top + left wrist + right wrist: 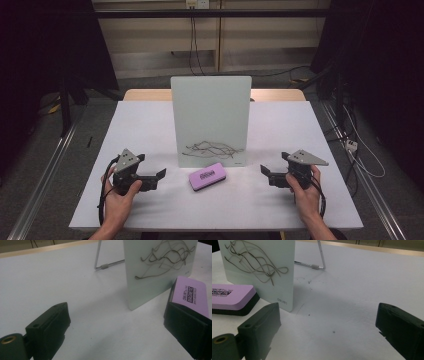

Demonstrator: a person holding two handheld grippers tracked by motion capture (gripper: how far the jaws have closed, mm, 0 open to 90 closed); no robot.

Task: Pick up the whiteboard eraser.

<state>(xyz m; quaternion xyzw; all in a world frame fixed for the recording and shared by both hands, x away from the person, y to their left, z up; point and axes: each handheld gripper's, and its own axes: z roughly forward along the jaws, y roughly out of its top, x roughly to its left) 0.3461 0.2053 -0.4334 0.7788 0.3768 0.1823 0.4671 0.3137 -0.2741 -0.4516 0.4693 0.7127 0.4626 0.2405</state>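
A small whiteboard (pixel 211 117) stands upright on a wire stand at the middle of the white table (pixel 150 125), with brown scribbles (pixel 215 148) low on its face. A purple magnetic eraser (pixel 207 176) lies flat just in front of it. My left gripper (pixel 161 175) rests open at the left, jaws pointing right toward the eraser (pixel 192 293). At the right, my right gripper (pixel 264 171) is open too, pointing left. Each is held by a hand and grips nothing. The board (pixel 262 267) and eraser (pixel 232 296) lie left of the right gripper's jaws.
The board's wire stand (pixel 105 265) props it from behind. A wooden strip (pixel 145 94) runs along the table's far edge. Cables (pixel 360 150) lie on the floor at the right, and metal rails (pixel 45 170) flank the table.
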